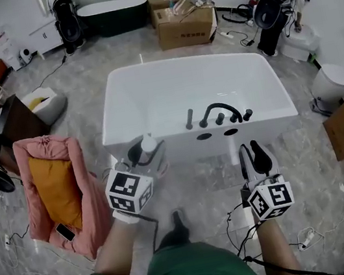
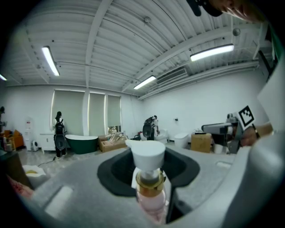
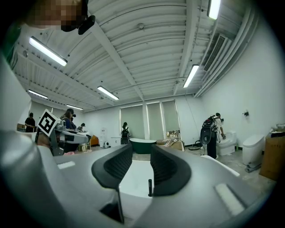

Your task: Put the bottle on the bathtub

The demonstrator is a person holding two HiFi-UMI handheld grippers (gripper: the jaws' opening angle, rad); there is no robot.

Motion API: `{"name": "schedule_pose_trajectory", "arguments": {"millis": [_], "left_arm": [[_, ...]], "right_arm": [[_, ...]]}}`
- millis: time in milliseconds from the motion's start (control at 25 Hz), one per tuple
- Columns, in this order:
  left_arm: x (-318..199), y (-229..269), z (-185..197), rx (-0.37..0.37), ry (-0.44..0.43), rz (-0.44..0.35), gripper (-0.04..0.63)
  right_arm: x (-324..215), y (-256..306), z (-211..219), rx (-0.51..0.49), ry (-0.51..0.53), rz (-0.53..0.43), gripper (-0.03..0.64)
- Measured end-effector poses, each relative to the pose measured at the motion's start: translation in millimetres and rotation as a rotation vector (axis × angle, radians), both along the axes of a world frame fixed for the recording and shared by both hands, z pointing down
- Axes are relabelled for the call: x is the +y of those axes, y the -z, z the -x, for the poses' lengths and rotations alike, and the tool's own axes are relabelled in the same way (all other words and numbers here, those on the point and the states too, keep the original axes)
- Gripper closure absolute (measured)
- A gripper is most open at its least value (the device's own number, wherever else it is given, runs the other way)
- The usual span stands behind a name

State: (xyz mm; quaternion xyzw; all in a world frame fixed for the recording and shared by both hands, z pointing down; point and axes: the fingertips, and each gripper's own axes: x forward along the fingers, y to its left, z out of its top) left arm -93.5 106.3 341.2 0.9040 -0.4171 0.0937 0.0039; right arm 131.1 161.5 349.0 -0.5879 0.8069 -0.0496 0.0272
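Note:
A white bathtub (image 1: pixel 267 115) fills the middle of the head view, with a black faucet (image 1: pixel 220 110) and knobs on its near deck. My left gripper (image 1: pixel 143 153) is shut on a bottle (image 1: pixel 148 145) with a white cap, held just in front of the tub's near left corner. In the left gripper view the bottle (image 2: pixel 149 187) stands upright between the jaws, showing a gold collar and pink body. My right gripper (image 1: pixel 258 155) hovers before the tub's near right side, open and with nothing in it. In the right gripper view, the tub's white basin (image 3: pixel 133 178) shows between its jaws.
A pink armchair (image 1: pixel 88 201) with an orange cushion and a phone (image 1: pixel 65 233) stands at the left. Cardboard boxes (image 1: pixel 185 22) and a dark green tub (image 1: pixel 114 13) are at the back. Toilets (image 1: pixel 331 81) and another box line the right. Cables lie on the floor by my feet.

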Motion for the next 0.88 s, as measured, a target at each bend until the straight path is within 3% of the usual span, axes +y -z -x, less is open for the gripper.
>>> {"name": "schedule_pose_trajectory", "arguments": {"millis": [520,880], "left_arm": [[-135,-36,27,0.003,-0.059,0.031,0.439],[-197,-53,17,-0.015,-0.055,0.06,0.439]], "right_arm": [[-129,-19,41,0.044,-0.032,0.056,0.502],[-202,-38,44,0.016,0.005,0.085,0.502]]}}
